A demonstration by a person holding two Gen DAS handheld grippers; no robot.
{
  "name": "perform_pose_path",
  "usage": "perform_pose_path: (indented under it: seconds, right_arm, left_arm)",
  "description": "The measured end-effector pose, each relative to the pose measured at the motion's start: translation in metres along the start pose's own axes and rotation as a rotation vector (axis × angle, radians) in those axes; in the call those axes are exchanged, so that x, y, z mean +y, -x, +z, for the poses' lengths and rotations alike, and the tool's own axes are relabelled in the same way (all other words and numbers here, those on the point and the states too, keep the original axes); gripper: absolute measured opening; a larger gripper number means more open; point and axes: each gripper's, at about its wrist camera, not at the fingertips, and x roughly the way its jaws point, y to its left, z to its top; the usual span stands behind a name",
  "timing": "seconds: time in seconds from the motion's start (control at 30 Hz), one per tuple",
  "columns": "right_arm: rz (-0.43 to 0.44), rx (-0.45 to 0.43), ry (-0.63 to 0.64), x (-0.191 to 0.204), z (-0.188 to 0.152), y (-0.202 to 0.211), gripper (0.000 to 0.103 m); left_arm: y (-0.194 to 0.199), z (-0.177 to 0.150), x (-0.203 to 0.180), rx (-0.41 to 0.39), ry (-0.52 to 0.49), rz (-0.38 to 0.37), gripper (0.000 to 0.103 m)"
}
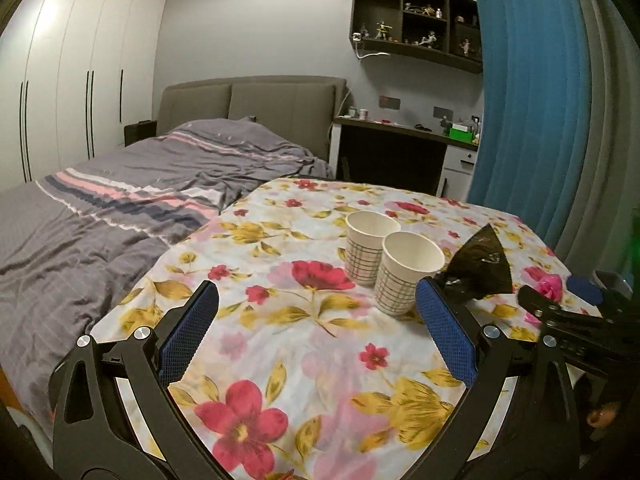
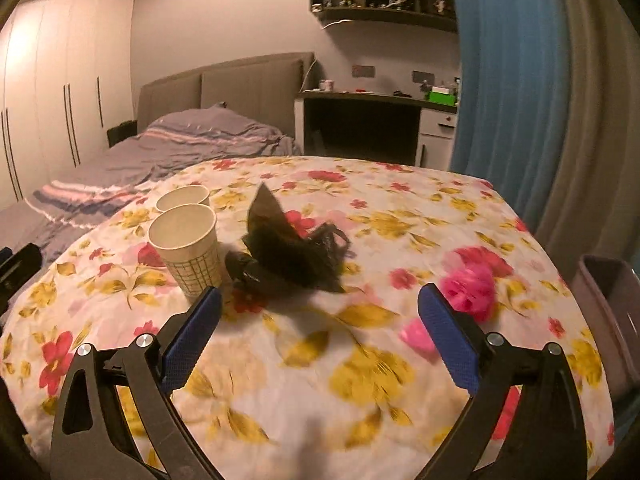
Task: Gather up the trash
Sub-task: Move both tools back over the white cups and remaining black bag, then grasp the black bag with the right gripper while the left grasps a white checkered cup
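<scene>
On the table point(image 1: 280, 360), near its middle, two cups point(image 1: 408, 272) stand side by side, touching. Just right of them lies a black bag point(image 2: 292, 248), crumpled, one corner poking up. Closer to the right edge sits some pink trash point(image 2: 470, 286), blurry. By the right edge stands a gray bin point(image 2: 608, 312). Both tools hang above the near side, holding nothing: left gripper point(image 1: 316, 332) wide open, right gripper point(image 2: 320, 334) wide open too.

Room dimly lit, warm indoor light; glare is seen on the wardrobe point(image 1: 60, 80). Motion blur is noted near the pink trash point(image 2: 468, 288). Edges are bowed and vignetted by fisheye.
</scene>
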Motion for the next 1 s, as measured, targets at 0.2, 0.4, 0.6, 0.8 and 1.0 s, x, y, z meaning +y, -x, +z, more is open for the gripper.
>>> perform_pose_path:
  seconds: [0.2,0.4,0.6,0.8,1.0]
  right_arm:
    - [0.003,0.042,0.021,0.011,0.011,-0.037,0.083]
    - [0.028,0.091,0.026,0.010,0.013,-0.061,0.052]
    - [0.061,0.124,0.022,0.004,0.009,-0.068,0.007]
    - [0.049,0.074,-0.047,-0.018,0.010,-0.048,0.003]
    - [0.052,0.028,-0.096,-0.040,0.011,-0.022,0.003]
  left_arm:
    - [-0.012,0.003,-0.002,0.016,-0.001,-0.019,0.097]
    - [-0.034,0.000,-0.015,0.064,-0.019,-0.072,0.097]
    - [-0.057,0.000,-0.037,0.119,-0.018,-0.136,0.097]
    - [-0.083,0.001,-0.061,0.154,-0.021,-0.138,0.097]
    - [-0.112,0.002,-0.075,0.201,-0.019,-0.115,0.094]
